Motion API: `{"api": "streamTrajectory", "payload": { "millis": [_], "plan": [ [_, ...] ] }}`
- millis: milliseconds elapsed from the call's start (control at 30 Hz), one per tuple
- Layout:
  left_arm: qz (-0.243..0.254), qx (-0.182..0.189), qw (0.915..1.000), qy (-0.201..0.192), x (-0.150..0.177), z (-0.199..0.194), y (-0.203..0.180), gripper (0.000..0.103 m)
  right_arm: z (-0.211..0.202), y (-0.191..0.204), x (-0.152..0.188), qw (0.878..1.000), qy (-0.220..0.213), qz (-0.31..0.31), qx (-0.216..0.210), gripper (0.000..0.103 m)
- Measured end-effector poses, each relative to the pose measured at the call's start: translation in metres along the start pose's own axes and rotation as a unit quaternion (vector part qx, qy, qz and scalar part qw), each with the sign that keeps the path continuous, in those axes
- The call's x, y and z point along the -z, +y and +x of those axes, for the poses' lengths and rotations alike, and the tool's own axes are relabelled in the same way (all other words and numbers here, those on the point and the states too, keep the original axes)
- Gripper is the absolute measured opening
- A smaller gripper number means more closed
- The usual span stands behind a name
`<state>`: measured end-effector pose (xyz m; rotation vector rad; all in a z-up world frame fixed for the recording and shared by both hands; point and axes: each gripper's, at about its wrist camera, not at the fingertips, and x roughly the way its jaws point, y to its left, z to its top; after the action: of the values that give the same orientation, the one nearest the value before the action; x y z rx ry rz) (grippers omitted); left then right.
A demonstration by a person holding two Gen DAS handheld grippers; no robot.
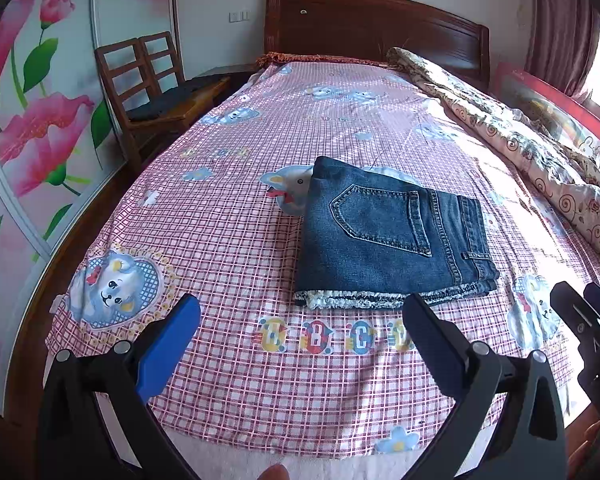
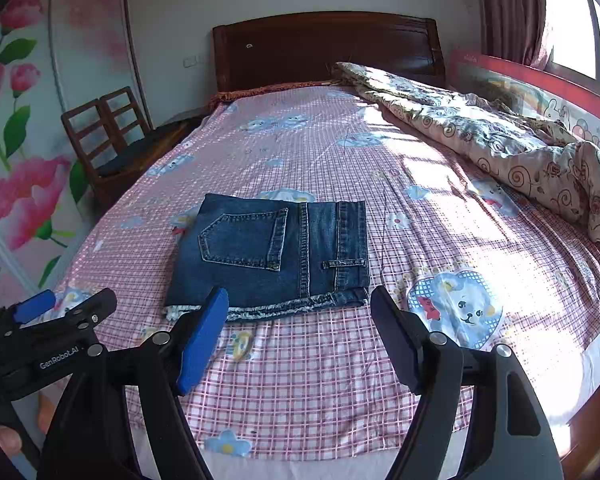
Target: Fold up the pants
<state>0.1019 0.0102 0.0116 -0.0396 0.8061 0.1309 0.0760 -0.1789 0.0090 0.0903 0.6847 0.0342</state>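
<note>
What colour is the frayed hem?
Pale whitish-blue, on the folded dark blue denim pants; right wrist view.

The bedsheet (image 1: 228,220) carried a row of printed cartoon letter blocks near the foot edge of the bed; in the left wrist view "B" (image 1: 317,336) and "C" (image 1: 361,338) read clearly, while the blocks on either side of them were too distorted to read. In the right wrist view, the black body of the left gripper (image 2: 66,306) bore the white brand mark "GenRobot.AI" (image 2: 59,359). No other writing was legible.
</note>
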Motion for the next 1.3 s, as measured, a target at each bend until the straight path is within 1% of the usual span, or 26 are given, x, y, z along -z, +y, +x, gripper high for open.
{"api": "streamTrajectory", "payload": {
  "millis": [133,300,400,567,667,700,767,833,900,967,1033,1067,1300],
  "plan": [
    [0.012,-0.023,0.9996,-0.004,0.006,-0.003,-0.001,0.101,-0.001,0.007,0.006,1.000,0.002,-0.005,-0.004,0.073],
    [-0.009,-0.029,0.9995,-0.005,0.012,-0.007,0.008,0.101,-0.003,0.012,0.009,1.000,0.000,-0.008,0.000,0.073],
    [0.000,-0.024,0.9996,-0.013,0.014,-0.012,0.007,0.101,0.002,0.008,0.008,1.000,0.007,0.000,0.006,0.073],
    [0.002,-0.015,0.9998,-0.015,0.015,-0.014,0.007,0.101,0.015,0.004,0.011,1.000,0.019,0.005,0.014,0.073],
    [0.005,-0.007,0.9999,-0.014,0.017,-0.013,0.008,0.101,0.015,0.000,0.012,1.000,0.018,0.018,0.002,0.073],
    [0.003,-0.008,0.9998,-0.017,0.017,-0.013,0.008,0.101,0.013,-0.001,0.012,1.000,0.015,0.018,0.003,0.073],
    [-0.005,-0.002,0.9995,-0.031,0.017,-0.016,0.012,0.101,0.003,-0.002,0.011,1.000,-0.010,0.022,-0.010,0.073],
    [-0.011,-0.018,0.9982,-0.056,0.016,-0.024,0.013,0.101,-0.008,-0.002,0.010,0.999,-0.039,0.022,-0.013,0.073],
    [-0.016,-0.020,0.9965,-0.079,0.016,-0.031,0.014,0.101,-0.019,-0.002,0.010,0.997,-0.071,0.024,-0.023,0.073],
    [-0.024,-0.023,0.9940,-0.104,0.015,-0.040,0.016,0.101,-0.026,-0.001,0.008,0.995,-0.094,0.023,-0.023,0.073],
    [-0.024,-0.025,0.9926,-0.117,0.014,-0.044,0.016,0.101,-0.028,-0.001,0.007,0.994,-0.101,0.021,-0.025,0.073],
    [-0.023,-0.018,0.9925,-0.118,0.013,-0.044,0.016,0.101,-0.028,-0.001,0.008,0.994,-0.101,0.022,-0.025,0.073],
    [-0.025,-0.012,0.9945,-0.101,0.012,-0.038,0.015,0.101,-0.026,0.000,0.007,0.995,-0.088,0.022,-0.028,0.073]
  ]
}}
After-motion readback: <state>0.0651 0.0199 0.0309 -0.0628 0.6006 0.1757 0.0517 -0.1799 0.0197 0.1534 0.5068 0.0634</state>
